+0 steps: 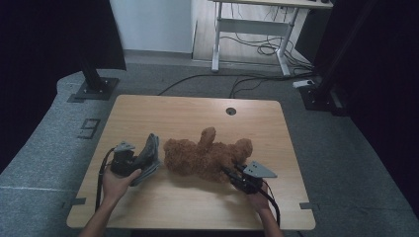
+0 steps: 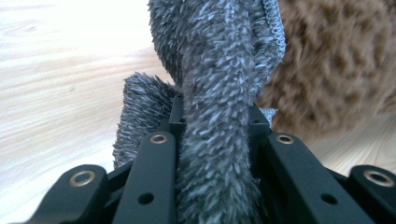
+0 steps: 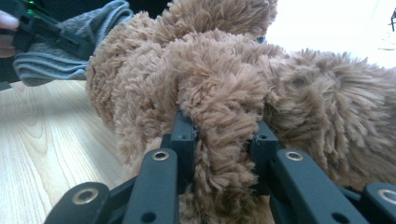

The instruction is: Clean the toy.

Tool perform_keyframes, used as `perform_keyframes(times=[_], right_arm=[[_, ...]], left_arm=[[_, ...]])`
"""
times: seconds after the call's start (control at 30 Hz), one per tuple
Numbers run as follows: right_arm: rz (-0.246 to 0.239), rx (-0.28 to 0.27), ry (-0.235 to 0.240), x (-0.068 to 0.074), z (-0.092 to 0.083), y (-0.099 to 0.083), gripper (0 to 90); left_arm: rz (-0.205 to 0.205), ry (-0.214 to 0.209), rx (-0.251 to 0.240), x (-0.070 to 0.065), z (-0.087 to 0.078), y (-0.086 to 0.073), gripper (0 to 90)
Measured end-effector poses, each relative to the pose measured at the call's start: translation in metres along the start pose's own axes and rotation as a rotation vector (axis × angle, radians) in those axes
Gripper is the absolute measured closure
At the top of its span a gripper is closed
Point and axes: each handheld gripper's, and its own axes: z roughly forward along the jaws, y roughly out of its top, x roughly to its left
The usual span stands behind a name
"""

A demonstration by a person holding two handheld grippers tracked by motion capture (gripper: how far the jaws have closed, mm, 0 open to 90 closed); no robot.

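A brown plush teddy bear (image 1: pixel 207 155) lies on its back in the middle of the wooden table (image 1: pixel 197 111). My right gripper (image 1: pixel 231 173) is shut on one of the bear's limbs (image 3: pixel 219 140); the brown fur bulges between the jaws. My left gripper (image 1: pixel 141 163) is shut on a grey fuzzy cloth (image 1: pixel 149 150), which stands up from the jaws just left of the bear's head. In the left gripper view the grey cloth (image 2: pixel 219 93) is clamped between the black jaws, with the brown bear (image 2: pixel 336 65) close behind it on the right.
A round cable hole (image 1: pixel 230 111) is in the table's far edge. Behind the table stand a white desk frame (image 1: pixel 252 29) and black stand bases (image 1: pixel 94 89), with cables on the grey floor.
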Motion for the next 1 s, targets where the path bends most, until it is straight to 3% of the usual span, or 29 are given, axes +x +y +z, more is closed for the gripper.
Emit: perform_keyframes(times=[0.2,0.23,0.47,0.57,0.63,0.77,0.83,1.0], right_arm=[[0.003,-0.001,0.003,0.0,0.0,0.0,69.7],[0.003,-0.001,0.003,0.0,0.0,0.0,69.7],[0.004,-0.001,0.003,0.0,0.0,0.0,69.7],[0.004,-0.002,0.003,-0.001,0.0,0.0,69.7],[0.004,-0.002,0.003,-0.001,0.0,0.0,69.7],[0.002,0.001,0.003,0.0,0.0,0.0,69.5],[0.002,0.001,0.003,0.0,0.0,0.0,69.5],[0.002,0.001,0.005,0.0,0.0,0.0,69.4]], left_arm=[[-0.014,0.031,0.059,0.016,-0.015,-0.025,70.1],[-0.029,0.048,0.077,0.023,-0.022,-0.039,69.8],[-0.061,0.092,0.12,0.038,-0.037,-0.07,67.1],[-0.06,0.098,0.151,0.039,-0.035,-0.077,57.9],[-0.054,0.105,0.148,0.037,-0.033,-0.077,49.0],[-0.017,0.126,0.106,0.028,-0.036,-0.065,20.7],[0.0,0.116,0.064,0.022,-0.04,-0.055,16.2],[0.043,0.046,-0.001,0.003,-0.043,-0.027,15.2]])
